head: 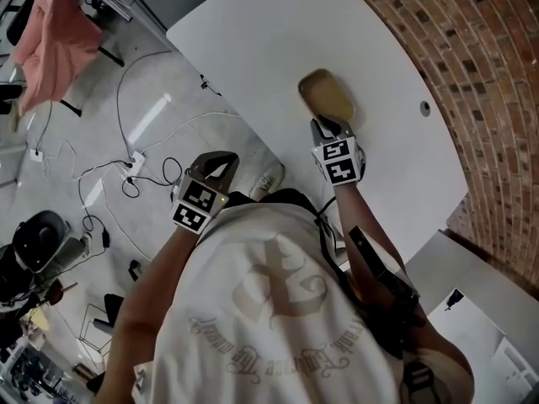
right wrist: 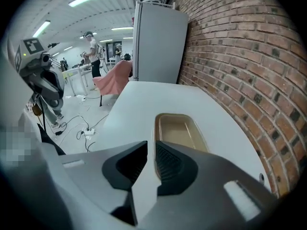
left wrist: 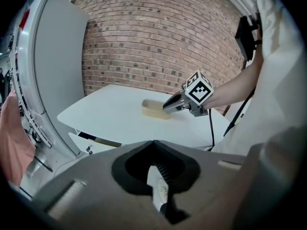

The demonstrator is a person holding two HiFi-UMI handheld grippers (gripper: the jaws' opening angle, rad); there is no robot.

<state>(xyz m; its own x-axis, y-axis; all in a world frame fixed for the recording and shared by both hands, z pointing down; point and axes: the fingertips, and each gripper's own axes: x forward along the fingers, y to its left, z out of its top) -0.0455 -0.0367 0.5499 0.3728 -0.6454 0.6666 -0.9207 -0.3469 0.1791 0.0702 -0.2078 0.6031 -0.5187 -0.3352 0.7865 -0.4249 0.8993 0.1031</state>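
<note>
Your left gripper (head: pixel 224 158) hangs off the near edge of the table (head: pixel 278 49), close to your waist. Its jaws meet tip to tip with nothing between them. Your left arm (head: pixel 139 310) is bent, elbow back. Your right arm (head: pixel 375 230) reaches forward over the table. The right gripper (head: pixel 325 126) sits low above the surface, jaws a narrow slit apart.

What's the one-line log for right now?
left tongs: shut, empty, off the table | right tongs: slightly apart at near rim of tray | tray: empty, on table
</note>
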